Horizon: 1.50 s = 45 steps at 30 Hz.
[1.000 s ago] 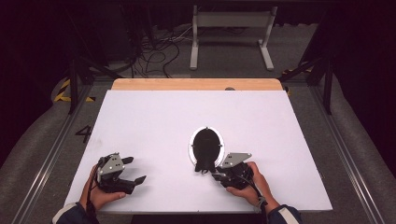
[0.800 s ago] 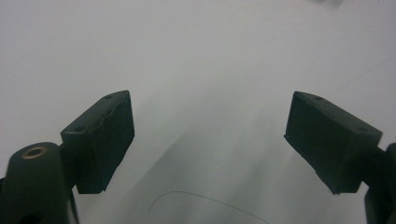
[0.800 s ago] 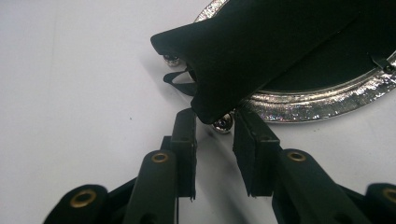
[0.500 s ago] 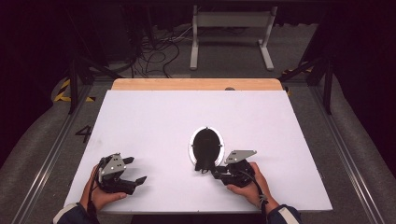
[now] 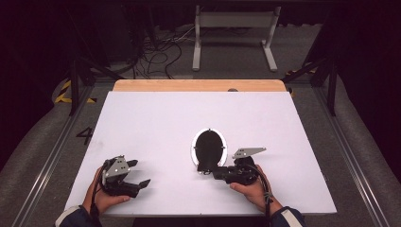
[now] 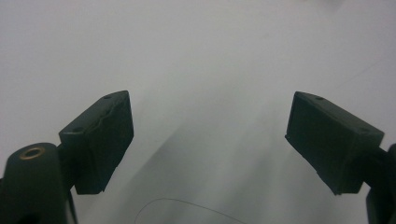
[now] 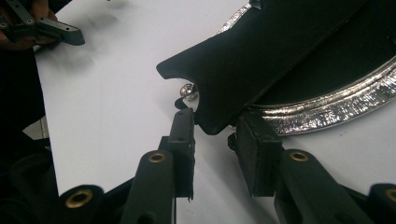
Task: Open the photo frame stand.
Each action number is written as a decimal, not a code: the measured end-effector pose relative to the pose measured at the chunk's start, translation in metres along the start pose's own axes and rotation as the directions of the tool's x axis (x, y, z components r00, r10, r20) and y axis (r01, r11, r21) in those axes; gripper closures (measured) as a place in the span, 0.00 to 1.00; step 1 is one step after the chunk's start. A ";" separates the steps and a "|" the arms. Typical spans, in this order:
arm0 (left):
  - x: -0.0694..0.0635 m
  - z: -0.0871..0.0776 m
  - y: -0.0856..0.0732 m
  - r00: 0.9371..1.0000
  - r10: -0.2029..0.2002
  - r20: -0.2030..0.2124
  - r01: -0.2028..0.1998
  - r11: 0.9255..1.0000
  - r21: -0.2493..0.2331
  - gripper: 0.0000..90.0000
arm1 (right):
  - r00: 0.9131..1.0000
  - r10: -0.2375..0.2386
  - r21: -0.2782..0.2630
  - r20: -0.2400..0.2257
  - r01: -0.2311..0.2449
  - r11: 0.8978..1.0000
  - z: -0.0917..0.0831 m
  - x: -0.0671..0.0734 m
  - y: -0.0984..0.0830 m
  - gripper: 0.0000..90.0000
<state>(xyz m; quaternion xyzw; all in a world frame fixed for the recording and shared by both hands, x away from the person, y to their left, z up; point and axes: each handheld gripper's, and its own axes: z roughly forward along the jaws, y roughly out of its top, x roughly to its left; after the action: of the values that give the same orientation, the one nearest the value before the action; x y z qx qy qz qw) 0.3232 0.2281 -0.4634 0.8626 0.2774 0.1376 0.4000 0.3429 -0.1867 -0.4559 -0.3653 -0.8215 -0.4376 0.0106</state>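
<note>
Oval silver-rimmed frame [image 5: 208,147] lies seemingly face down, right of centre on the counter [image 5: 156,118]; right tongs [image 7: 212,119] at its near end straddle its black back flap [image 7: 261,56], jaws just eased apart and not pinching, likely regripping; left tongs [image 5: 140,172] idle near-left, wide open.

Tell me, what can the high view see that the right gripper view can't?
High view: the table's wooden far edge, floor cables and a metal stand. Right gripper view: up close, the black flap with its tip between the right gripper jaws, which have just been opening, beside a shiny little stud. Both: the silver-rimmed oval frame and the left gripper, jaws open.
</note>
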 end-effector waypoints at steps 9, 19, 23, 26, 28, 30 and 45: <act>-0.002 0.005 0.003 1.000 0.007 -0.004 -0.007 1.000 0.018 0.17 | 0.988 0.121 -0.027 -0.095 -0.124 0.992 0.003 -0.010 0.004 0.68; -0.002 0.020 0.016 0.999 0.034 0.003 -0.034 0.999 0.024 0.17 | 0.911 0.344 -0.043 -0.228 -0.362 0.931 0.009 -0.027 0.009 0.65; 0.000 0.037 0.033 0.999 0.035 0.031 -0.036 0.999 0.016 0.18 | 0.881 0.405 -0.045 -0.244 -0.427 0.903 0.014 -0.035 0.009 0.62; -0.001 0.055 0.048 0.997 0.038 0.064 -0.039 0.999 0.017 0.19 | 0.863 0.435 -0.055 -0.256 -0.462 0.885 0.019 -0.041 0.013 0.62; -0.001 0.060 0.052 0.996 0.041 0.079 -0.042 0.999 0.018 0.19 | 0.860 0.436 -0.058 -0.265 -0.466 0.883 0.021 -0.043 0.014 0.62; -0.001 0.073 0.063 0.995 0.038 0.097 -0.040 0.999 0.021 0.20 | 0.861 0.432 -0.061 -0.269 -0.463 0.884 0.022 -0.044 0.014 0.62; 0.009 0.115 0.096 0.977 -0.059 0.207 0.061 0.998 -0.006 0.20 | 0.914 0.297 -0.082 -0.276 -0.330 0.940 0.020 -0.044 0.016 0.70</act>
<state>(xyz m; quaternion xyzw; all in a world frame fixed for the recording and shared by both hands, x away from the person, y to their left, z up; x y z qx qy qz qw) 0.4189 0.1127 -0.4639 0.8609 0.2593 0.0367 0.4361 0.3907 -0.1926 -0.4721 -0.4319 -0.7142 -0.5255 0.1651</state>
